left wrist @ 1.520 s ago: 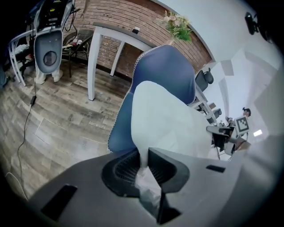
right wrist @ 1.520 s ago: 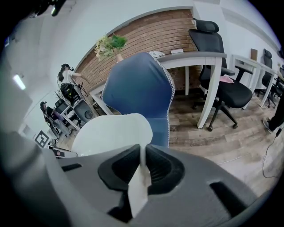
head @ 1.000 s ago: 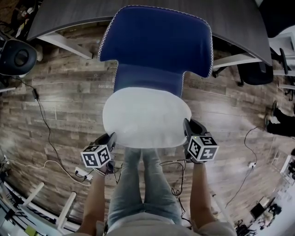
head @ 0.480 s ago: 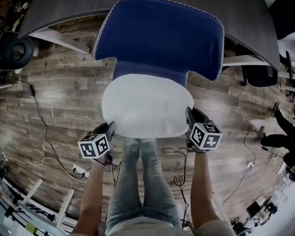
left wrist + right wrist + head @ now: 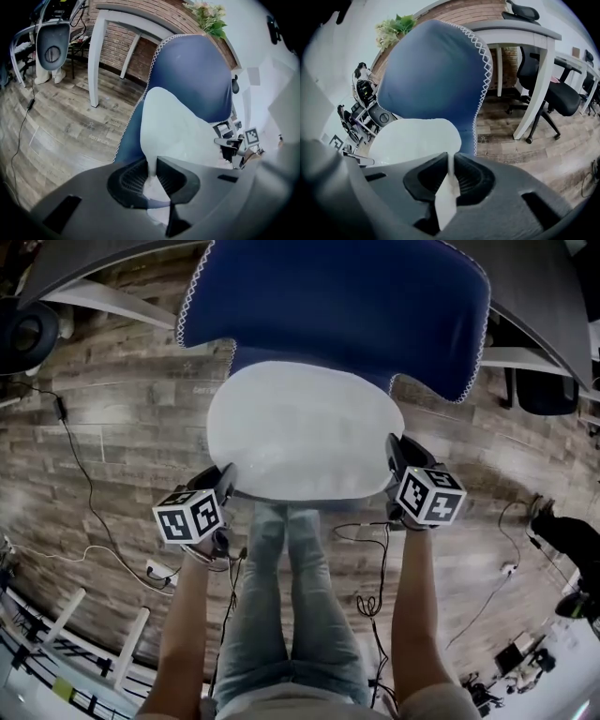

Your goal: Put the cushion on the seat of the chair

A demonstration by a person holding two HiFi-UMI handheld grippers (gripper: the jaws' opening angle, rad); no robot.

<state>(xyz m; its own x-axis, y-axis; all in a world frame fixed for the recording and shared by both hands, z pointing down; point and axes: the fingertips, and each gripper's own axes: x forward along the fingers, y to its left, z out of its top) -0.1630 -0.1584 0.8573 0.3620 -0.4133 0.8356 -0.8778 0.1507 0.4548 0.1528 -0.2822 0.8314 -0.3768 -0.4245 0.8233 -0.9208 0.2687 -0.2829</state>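
A round white cushion [image 5: 305, 432] hangs flat between my two grippers, over the blue seat of a chair [image 5: 375, 306] with white stitched trim. My left gripper [image 5: 225, 482] is shut on the cushion's near left edge, and my right gripper [image 5: 394, 460] is shut on its near right edge. In the left gripper view the cushion [image 5: 180, 133] runs out from the closed jaws [image 5: 152, 176] toward the blue chair [image 5: 197, 75]. In the right gripper view a fold of cushion [image 5: 412, 140] is pinched at the gripper [image 5: 450, 176], in front of the chair back [image 5: 436, 70].
A grey desk [image 5: 122, 259] on white legs stands behind the chair. Black office chairs [image 5: 555, 93] stand at the right. Cables [image 5: 84, 493] trail over the wooden floor. The person's legs [image 5: 291, 596] are right below the cushion.
Both grippers have carried the cushion forward and down toward the chair; it now covers more of the blue seat. Both grips are unchanged.
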